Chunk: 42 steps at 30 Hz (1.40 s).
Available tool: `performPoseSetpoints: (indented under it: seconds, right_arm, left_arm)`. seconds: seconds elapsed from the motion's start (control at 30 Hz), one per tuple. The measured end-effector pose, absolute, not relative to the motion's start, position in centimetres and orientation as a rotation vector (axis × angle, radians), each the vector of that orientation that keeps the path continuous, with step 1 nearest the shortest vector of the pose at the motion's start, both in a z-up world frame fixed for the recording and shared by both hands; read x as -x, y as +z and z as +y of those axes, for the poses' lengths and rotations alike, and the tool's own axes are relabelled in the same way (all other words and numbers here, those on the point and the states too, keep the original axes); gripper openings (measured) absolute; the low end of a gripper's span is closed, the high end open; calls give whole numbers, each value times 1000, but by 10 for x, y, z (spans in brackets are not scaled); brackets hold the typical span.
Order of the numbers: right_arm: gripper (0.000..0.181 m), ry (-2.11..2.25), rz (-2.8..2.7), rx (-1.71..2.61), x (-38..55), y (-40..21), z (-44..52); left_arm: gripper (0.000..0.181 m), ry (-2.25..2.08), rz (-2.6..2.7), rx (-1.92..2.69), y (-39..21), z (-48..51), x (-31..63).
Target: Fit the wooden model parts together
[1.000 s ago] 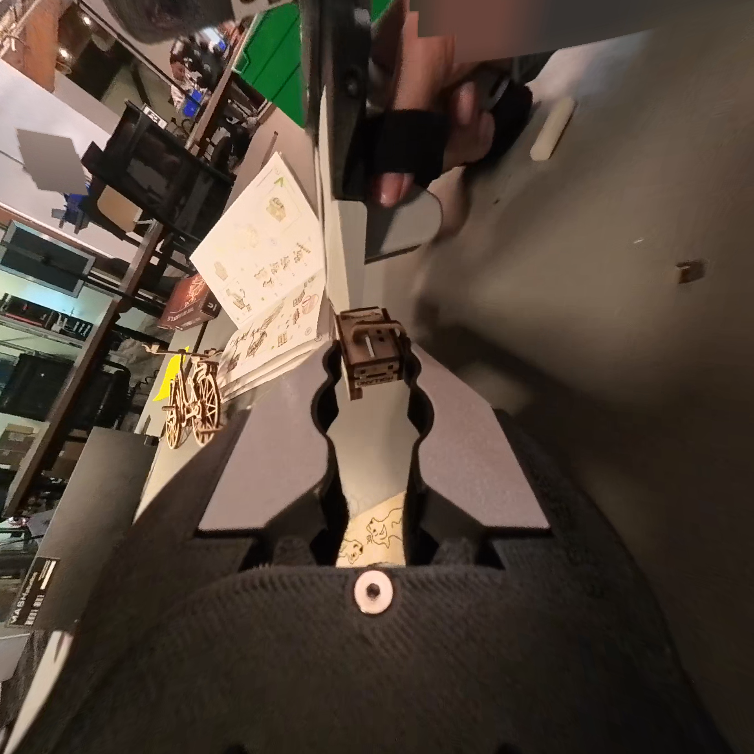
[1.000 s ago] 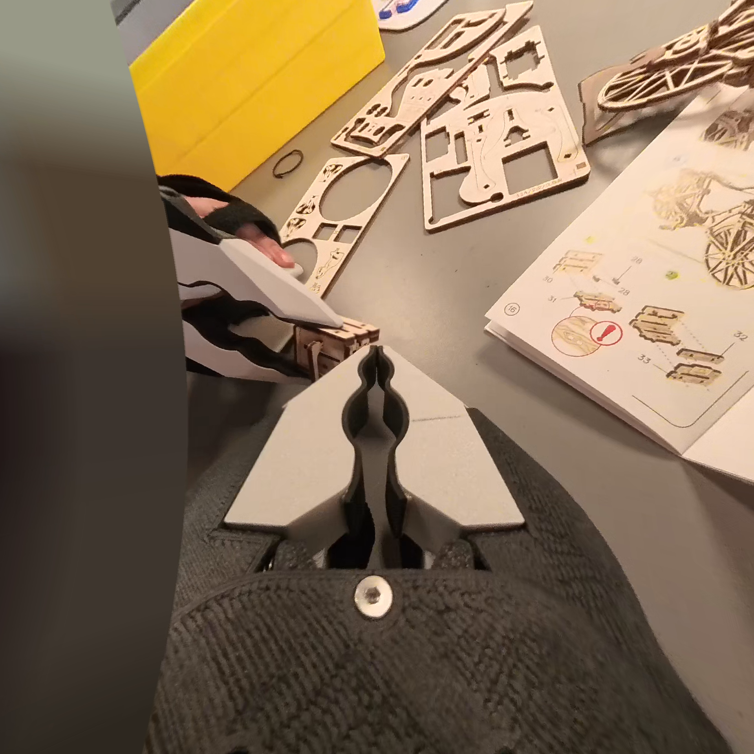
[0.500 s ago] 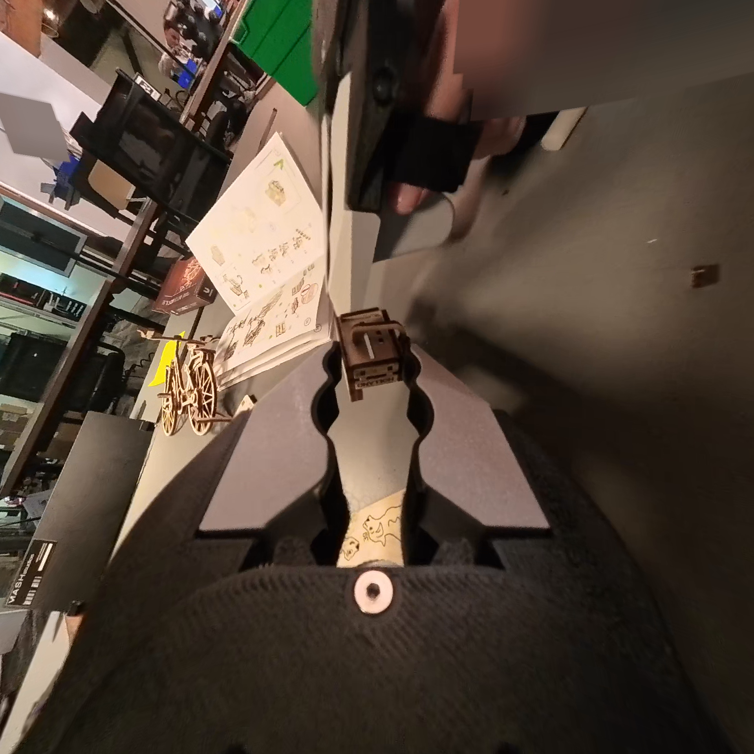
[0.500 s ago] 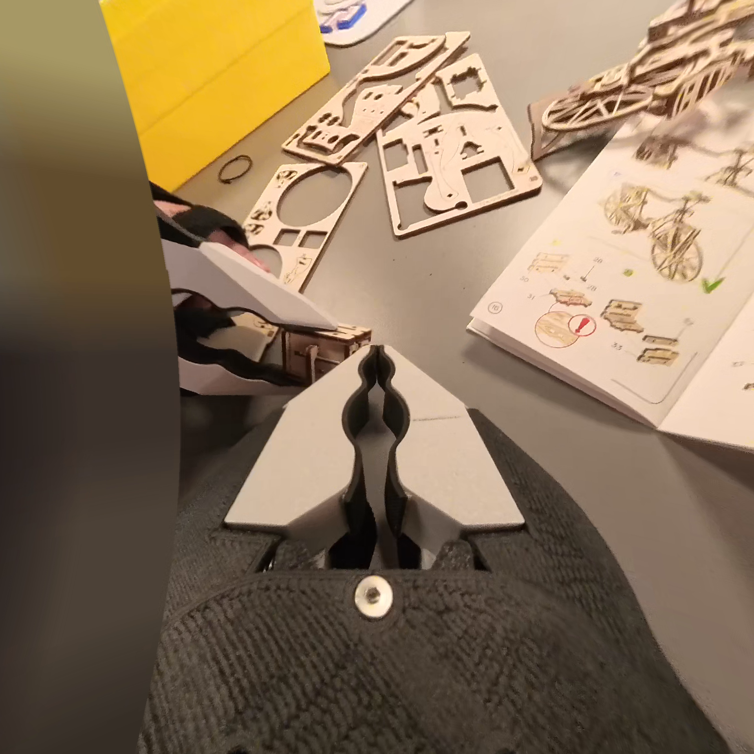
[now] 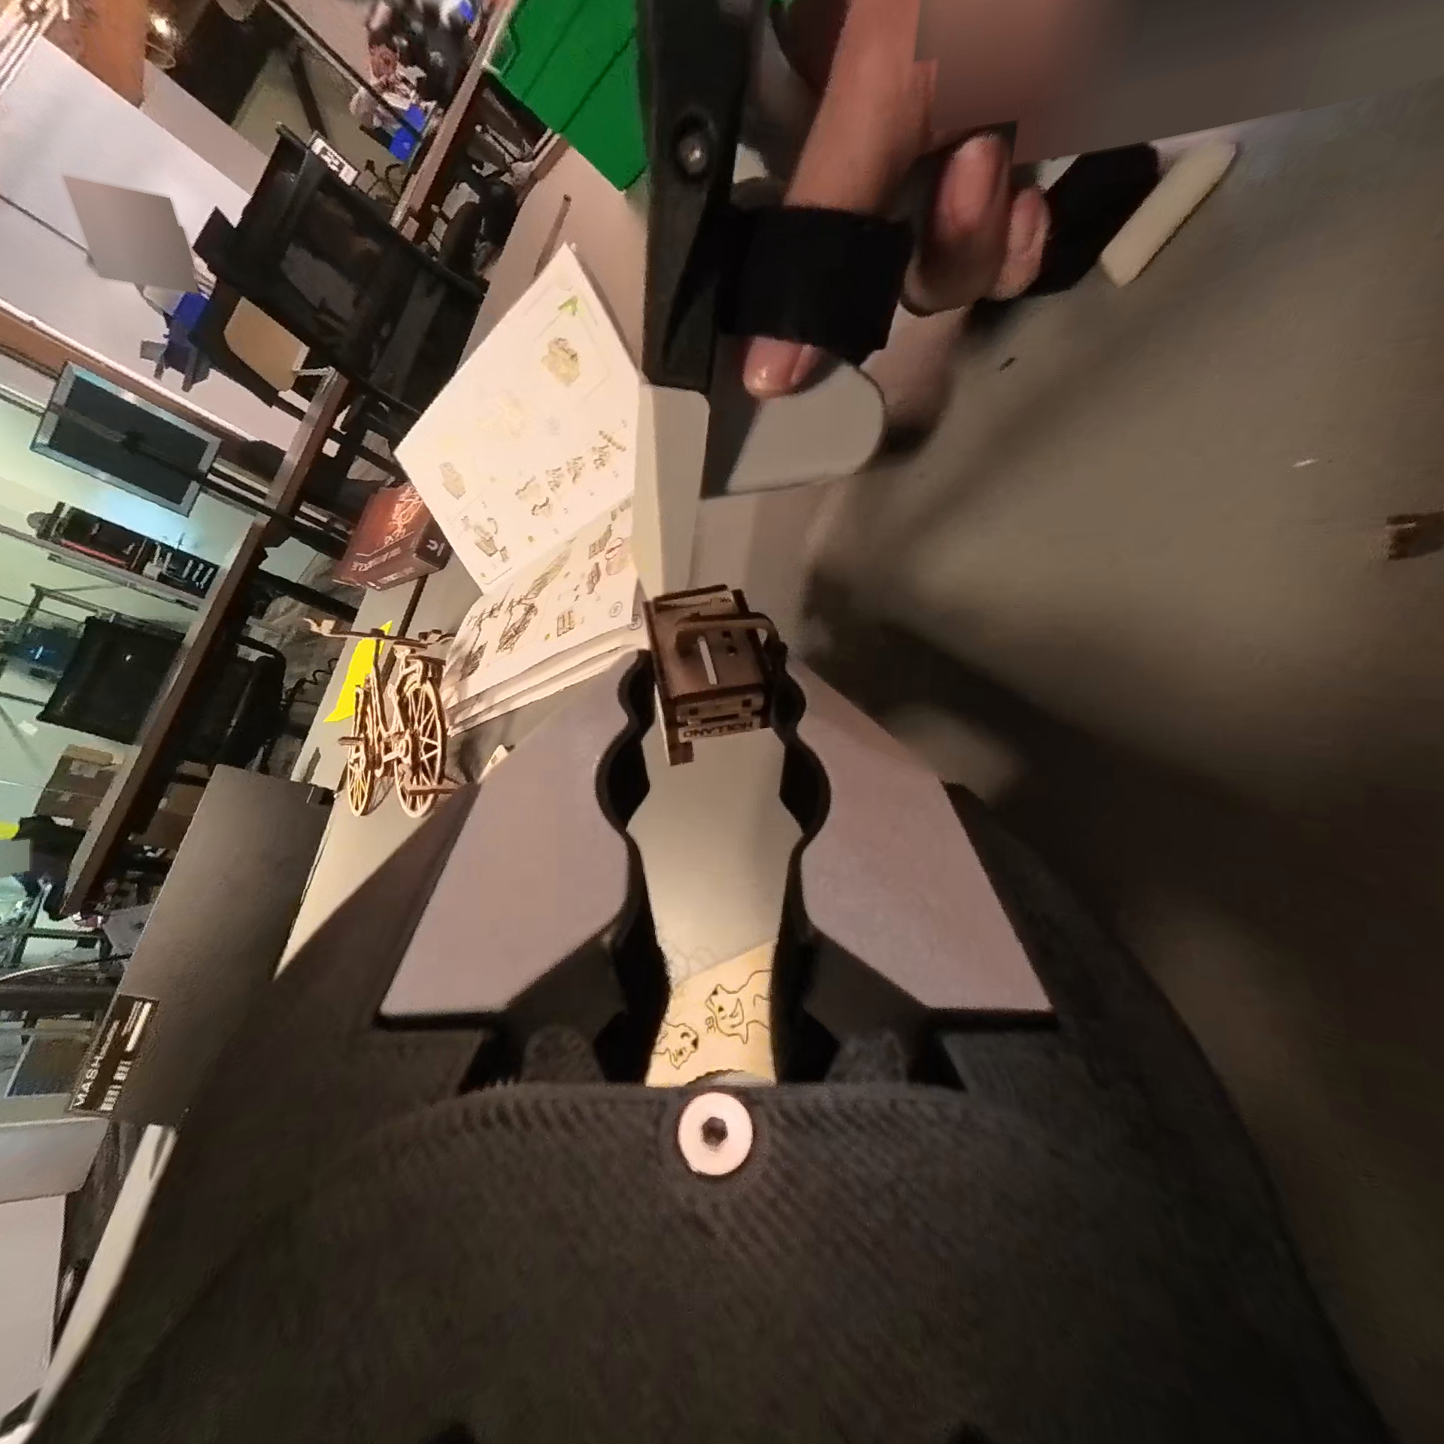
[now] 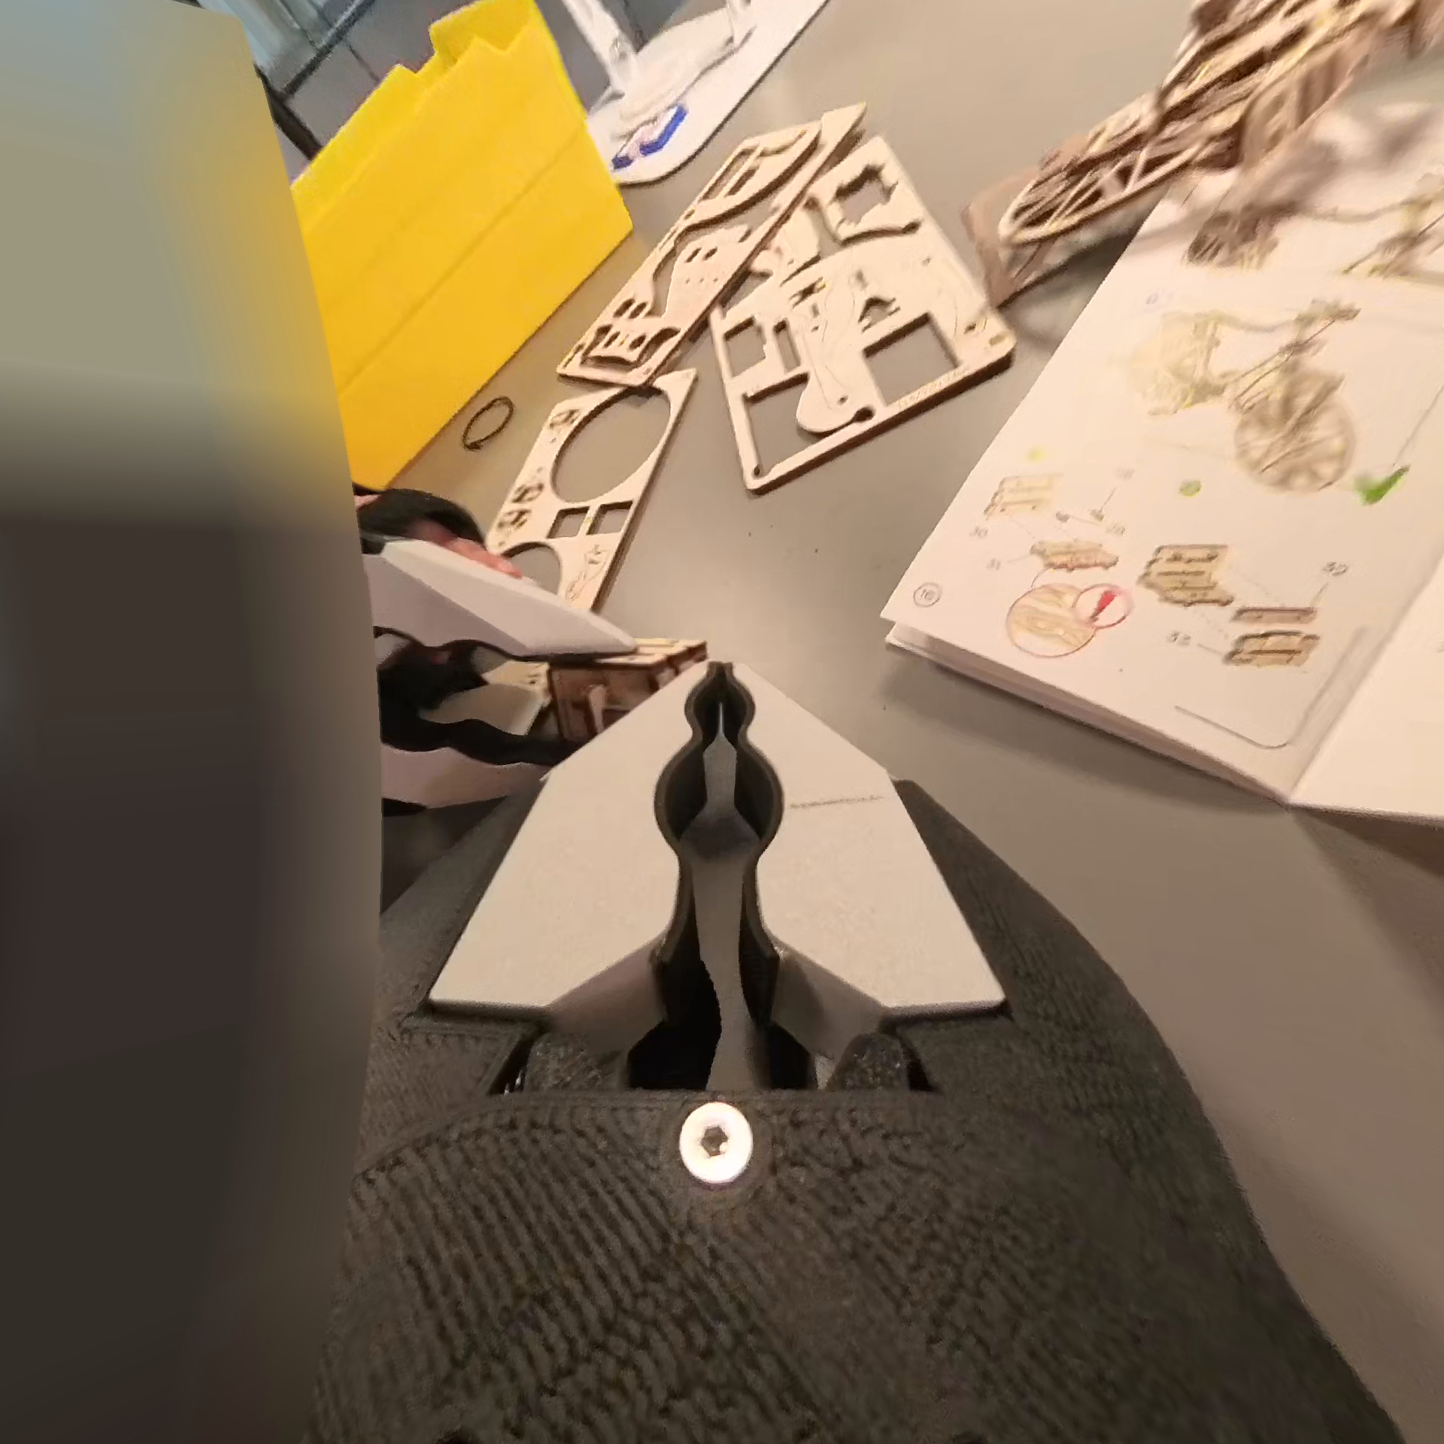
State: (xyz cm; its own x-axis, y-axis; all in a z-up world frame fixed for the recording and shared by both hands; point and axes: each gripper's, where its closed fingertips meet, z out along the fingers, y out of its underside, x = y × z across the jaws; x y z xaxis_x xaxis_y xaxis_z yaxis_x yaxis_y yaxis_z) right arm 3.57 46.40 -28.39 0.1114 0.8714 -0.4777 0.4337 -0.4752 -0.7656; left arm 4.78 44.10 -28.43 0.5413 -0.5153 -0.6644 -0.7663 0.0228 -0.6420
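My left gripper is shut on a small wooden box assembly and holds it at its fingertips above the grey table. It also shows in the right wrist view, where it comes in from the left with the box. My right gripper is shut, with nothing visible between its tips, right beside the box. In the left wrist view the right gripper, held by a hand, reaches down to the box's top left edge.
Several punched wooden part sheets lie on the table beyond the grippers. An open instruction booklet lies to the right. A yellow box stands at the back left, with a small ring by it. A wooden bicycle model stands farther off. The tips of both grippers are at nearly the same place.
The right wrist view has swung slightly, so the sheets and booklet sit lower and farther left. Both grippers stay shut, tips close together at the box.
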Motion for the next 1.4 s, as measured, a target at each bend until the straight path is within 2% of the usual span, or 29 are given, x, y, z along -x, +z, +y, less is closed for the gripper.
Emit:
performPoseSetpoints:
  seconds: [0.27,0.83,1.2,1.4]
  right_arm:
    - [0,1074,-1427,1835,-40,-289,463]
    - [0,1154,-1351,1956,-39,-294,458]
    - [0,906,-1417,1865,-39,-296,462]
    - [0,1070,-1358,1881,-38,-289,465]
  left_arm:
    - [28,288,1085,1633,-282,442,-45]
    - [26,287,1093,1669,-287,442,-43]
    - [26,303,1106,1677,-288,442,-43]
    - [27,321,1110,1645,-286,443,-44]
